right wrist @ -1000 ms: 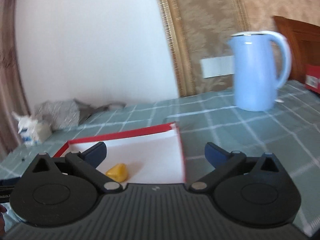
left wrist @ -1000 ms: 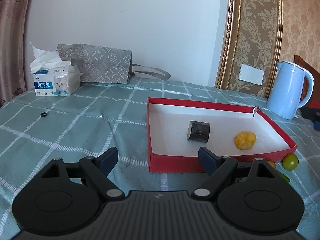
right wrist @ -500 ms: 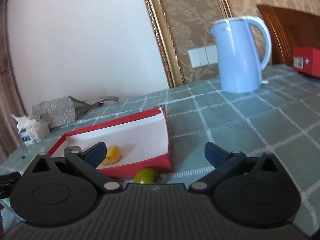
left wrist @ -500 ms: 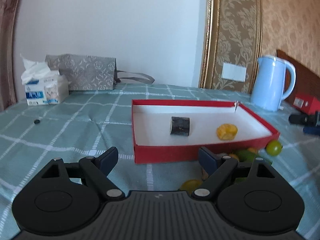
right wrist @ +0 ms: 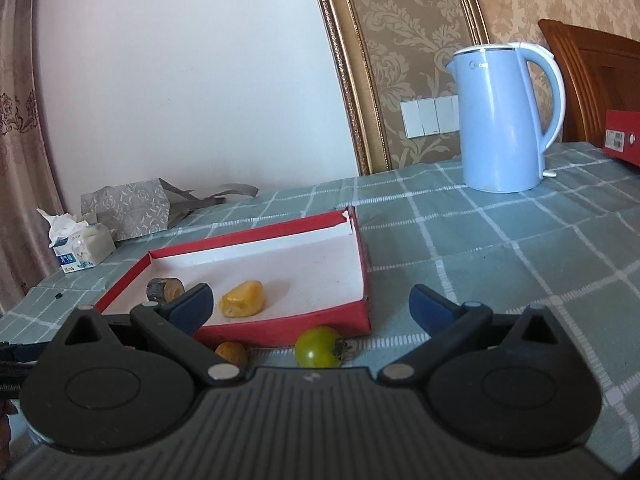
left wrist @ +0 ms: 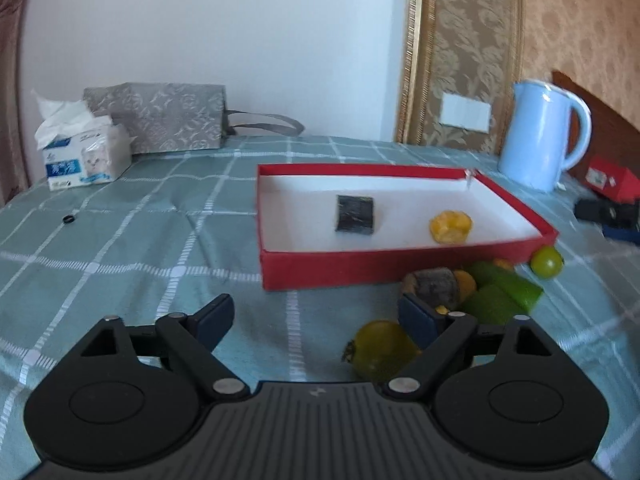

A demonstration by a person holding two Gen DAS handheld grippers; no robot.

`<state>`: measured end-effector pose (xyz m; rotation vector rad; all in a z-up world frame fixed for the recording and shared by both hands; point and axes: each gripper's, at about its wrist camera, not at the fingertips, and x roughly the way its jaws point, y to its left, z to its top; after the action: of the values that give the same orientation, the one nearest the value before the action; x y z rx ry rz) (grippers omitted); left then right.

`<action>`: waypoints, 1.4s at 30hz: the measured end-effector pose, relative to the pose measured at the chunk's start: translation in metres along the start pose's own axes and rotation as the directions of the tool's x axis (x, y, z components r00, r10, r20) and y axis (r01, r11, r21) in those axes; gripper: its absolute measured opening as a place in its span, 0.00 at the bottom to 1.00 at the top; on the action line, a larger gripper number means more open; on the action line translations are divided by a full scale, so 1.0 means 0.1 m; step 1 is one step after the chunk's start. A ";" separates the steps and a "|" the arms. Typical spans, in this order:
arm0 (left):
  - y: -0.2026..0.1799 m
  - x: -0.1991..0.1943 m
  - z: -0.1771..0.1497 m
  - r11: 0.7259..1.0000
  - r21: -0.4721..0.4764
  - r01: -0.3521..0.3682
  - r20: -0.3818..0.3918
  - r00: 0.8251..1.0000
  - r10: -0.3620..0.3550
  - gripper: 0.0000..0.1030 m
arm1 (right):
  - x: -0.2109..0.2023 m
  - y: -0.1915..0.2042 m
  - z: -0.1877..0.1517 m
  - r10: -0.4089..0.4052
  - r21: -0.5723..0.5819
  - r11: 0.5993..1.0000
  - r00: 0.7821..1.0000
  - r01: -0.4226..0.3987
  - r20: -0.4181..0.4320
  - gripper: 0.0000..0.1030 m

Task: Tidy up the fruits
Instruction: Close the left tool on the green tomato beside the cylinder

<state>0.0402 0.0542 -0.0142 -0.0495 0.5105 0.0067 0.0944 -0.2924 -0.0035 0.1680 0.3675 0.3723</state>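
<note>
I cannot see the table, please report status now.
Both tongs open, empty. Two pieces in red tray; green tomato and others outside. Nothing in the way.

Left gripper [left wrist: 316, 316] and right gripper [right wrist: 310, 304], jaws apart

blue kettle [right wrist: 502, 120], tissue box [left wrist: 82, 152], grey bag [left wrist: 160, 116] on checked cloth [left wrist: 120, 248].

The left hand-held gripper [left wrist: 316, 316], its jaws just opened wider and empty, hovers before a shallow red cardboard tray [left wrist: 340, 266] holding a dark cylindrical chunk [left wrist: 355, 214] and a yellow fruit piece [left wrist: 450, 227]; green and yellow fruits [left wrist: 500, 294] lie just beside the tray's near wall.
</note>
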 end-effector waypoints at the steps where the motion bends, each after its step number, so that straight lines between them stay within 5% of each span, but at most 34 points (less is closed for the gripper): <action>1: -0.03 -0.01 -0.01 1.000 0.020 0.008 0.003 1.000 -0.008 0.89 | 0.00 0.00 0.00 0.002 0.002 1.000 1.000 -0.002 0.000 1.00; 7: -0.14 -0.02 -0.03 0.996 0.093 0.001 -0.003 1.000 -0.001 0.89 | 0.01 0.01 -0.01 0.002 -0.002 1.000 1.000 -0.002 -0.008 1.00; 28: -0.05 0.17 0.06 0.997 0.048 0.055 -0.117 0.992 -0.049 0.88 | 0.09 0.02 -0.02 -0.007 -0.006 1.000 0.998 0.007 -0.060 1.00; 29: -0.05 0.15 0.06 0.997 0.048 0.057 -0.115 0.992 -0.051 0.86 | 0.10 0.01 -0.02 -0.002 0.001 1.000 0.998 0.002 -0.063 1.00; 31: -0.06 0.12 0.05 0.995 0.041 0.094 -0.123 0.988 -0.088 0.59 | 0.11 0.00 -0.02 -0.002 0.006 1.000 0.997 0.002 -0.071 1.00; 32: -0.08 0.10 0.05 0.993 0.035 0.110 -0.127 0.986 -0.105 0.53 | 0.12 0.00 -0.03 -0.007 0.003 1.000 0.997 0.007 -0.074 1.00; 39: -0.23 0.05 0.04 0.991 0.112 0.074 -0.108 0.992 -0.062 0.48 | 0.13 -0.01 -0.02 -0.006 0.010 1.000 0.997 0.006 -0.078 1.00; 42: -0.20 0.02 0.04 0.992 0.065 0.109 -0.120 0.988 -0.101 0.34 | 0.13 -0.01 -0.03 -0.009 0.007 1.000 0.997 0.009 -0.082 1.00</action>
<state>0.0443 0.0342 -0.0105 -0.0069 0.6244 -0.1179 0.1049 -0.2881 -0.0107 0.1582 0.4503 0.3700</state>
